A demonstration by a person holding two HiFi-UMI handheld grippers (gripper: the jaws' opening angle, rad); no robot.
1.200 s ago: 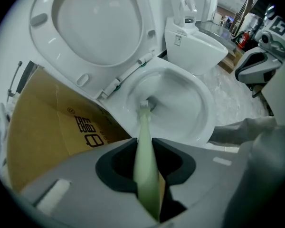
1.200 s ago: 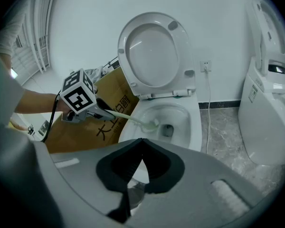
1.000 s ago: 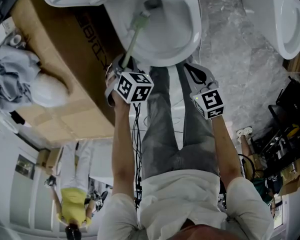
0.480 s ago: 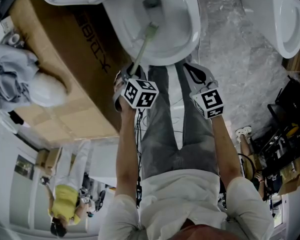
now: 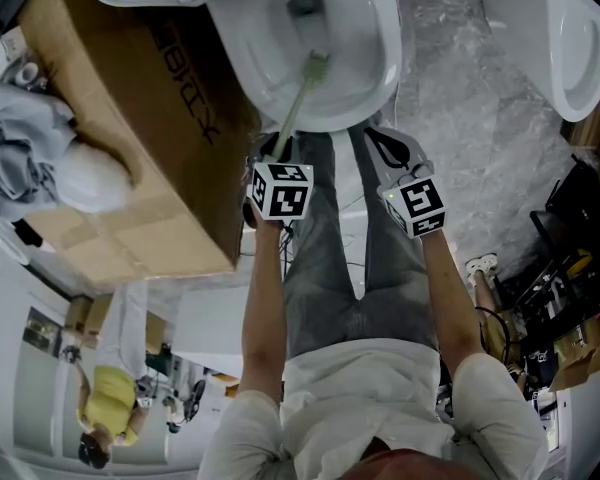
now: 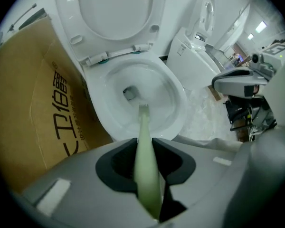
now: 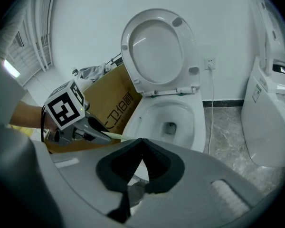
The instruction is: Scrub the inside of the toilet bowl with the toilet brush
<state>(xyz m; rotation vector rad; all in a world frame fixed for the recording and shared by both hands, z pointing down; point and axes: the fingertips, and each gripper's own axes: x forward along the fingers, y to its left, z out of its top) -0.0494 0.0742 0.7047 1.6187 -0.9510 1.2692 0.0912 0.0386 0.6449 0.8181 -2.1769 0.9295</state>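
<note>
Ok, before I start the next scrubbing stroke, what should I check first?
1. Left claw shut on the toilet brush handle: ok.
2. Brush head inside the toilet bowl: ok.
3. Bristles pressing on the porcelain: cannot tell.
4. Toilet seat raised clear of the bowl: ok.
5. Right claw shut, empty, outside the bowl: ok.
6. Cardboard box close beside the left arm's swing: not ok.

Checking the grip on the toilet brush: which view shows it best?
Left gripper view: the left gripper clamps the toilet brush handle, seen head-on. Head view shows its head in the toilet bowl; right gripper view, only a sliver.
</note>
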